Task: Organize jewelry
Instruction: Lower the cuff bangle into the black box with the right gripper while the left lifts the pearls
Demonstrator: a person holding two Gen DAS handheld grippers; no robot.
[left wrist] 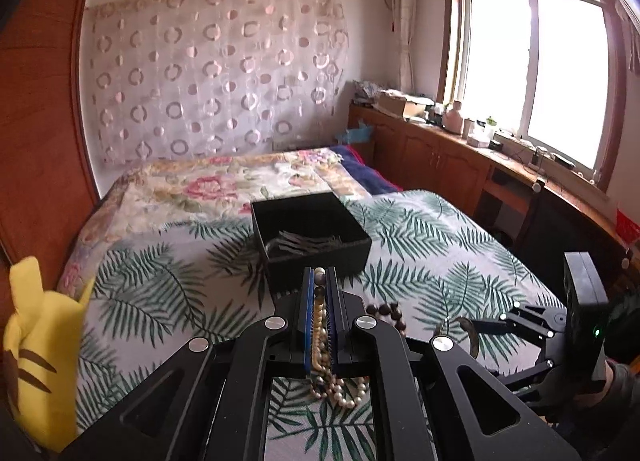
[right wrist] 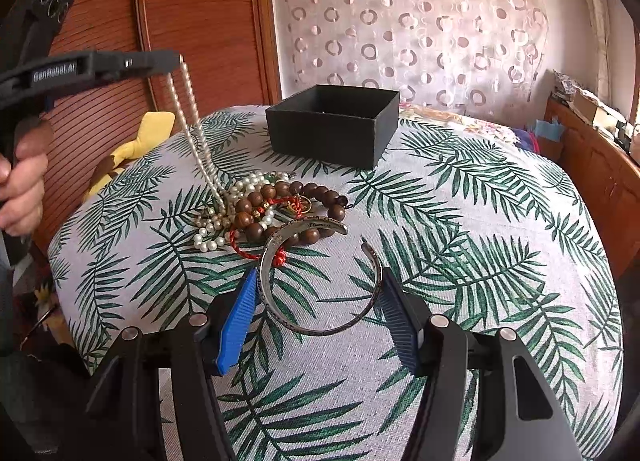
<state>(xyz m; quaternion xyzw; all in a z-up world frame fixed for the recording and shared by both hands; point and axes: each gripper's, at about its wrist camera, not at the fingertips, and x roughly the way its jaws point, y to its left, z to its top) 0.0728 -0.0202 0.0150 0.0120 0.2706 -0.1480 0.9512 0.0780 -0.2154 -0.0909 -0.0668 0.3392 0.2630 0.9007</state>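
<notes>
My left gripper (left wrist: 319, 281) is shut on a pearl necklace (left wrist: 320, 325) and holds it above the bed; in the right wrist view that gripper (right wrist: 176, 59) is at upper left with the pearl strand (right wrist: 192, 121) hanging down to a jewelry pile. The pile holds brown wooden bead bracelets (right wrist: 280, 197), loose pearls (right wrist: 208, 237) and a red cord. A black open box (right wrist: 334, 123) stands behind the pile; it also shows ahead in the left wrist view (left wrist: 312, 233). My right gripper (right wrist: 316, 297) is open, its blue pads (right wrist: 236, 321) on either side of a silver cuff bangle (right wrist: 304, 293) lying on the cover.
A palm-leaf bed cover (right wrist: 460, 241) lies under everything. A yellow plush toy (left wrist: 40, 361) sits at the bed's left edge. A wooden wardrobe (right wrist: 192, 21) stands to the left, and low cabinets (left wrist: 440, 153) with clutter run under the window.
</notes>
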